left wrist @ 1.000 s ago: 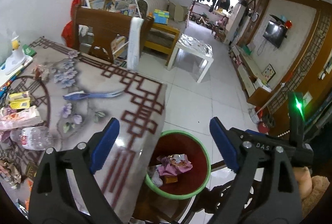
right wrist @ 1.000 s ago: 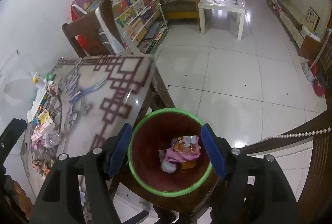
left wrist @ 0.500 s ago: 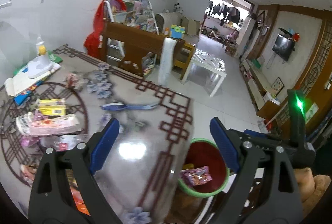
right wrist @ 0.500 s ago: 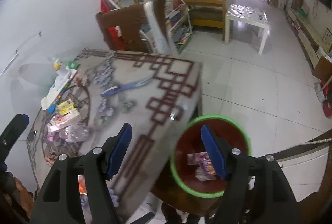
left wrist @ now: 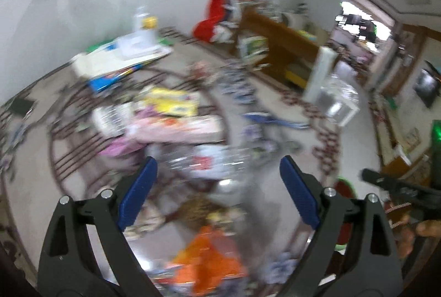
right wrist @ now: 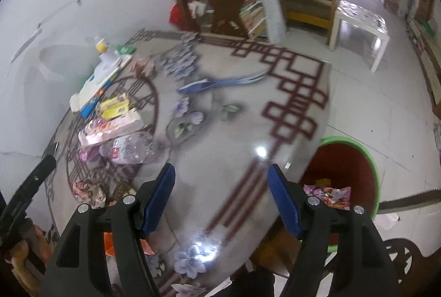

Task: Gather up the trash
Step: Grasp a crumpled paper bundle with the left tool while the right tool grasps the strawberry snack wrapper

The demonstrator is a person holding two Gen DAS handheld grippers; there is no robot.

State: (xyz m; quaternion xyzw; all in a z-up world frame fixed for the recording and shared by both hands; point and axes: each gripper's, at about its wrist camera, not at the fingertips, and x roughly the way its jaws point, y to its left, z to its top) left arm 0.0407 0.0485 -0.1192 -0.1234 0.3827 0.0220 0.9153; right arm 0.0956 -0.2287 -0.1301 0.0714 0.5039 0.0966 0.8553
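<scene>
The left wrist view is motion-blurred. My left gripper (left wrist: 217, 189) is open and empty above the table, facing a crushed clear plastic bottle (left wrist: 209, 163) and a pile of wrappers (left wrist: 165, 118); an orange wrapper (left wrist: 209, 258) lies below it. My right gripper (right wrist: 220, 195) is open and empty over the bare glossy tabletop (right wrist: 234, 137). The bottle (right wrist: 129, 148) and wrappers (right wrist: 110, 120) lie to its left. The red bin with a green rim (right wrist: 347, 167) stands off the table's right edge and holds wrappers (right wrist: 330, 193).
A white lamp base on books (right wrist: 102, 71) stands at the table's far left. A blue toothbrush-like item (right wrist: 220, 83) lies mid-table. A wooden chair (right wrist: 231, 2) and bookshelf stand behind, a white low table (right wrist: 361, 21) beyond on the tiled floor.
Both grippers swung left from above the bin to over the table. The left one now faces the trash pile; the bin has slid to the right edge of both views.
</scene>
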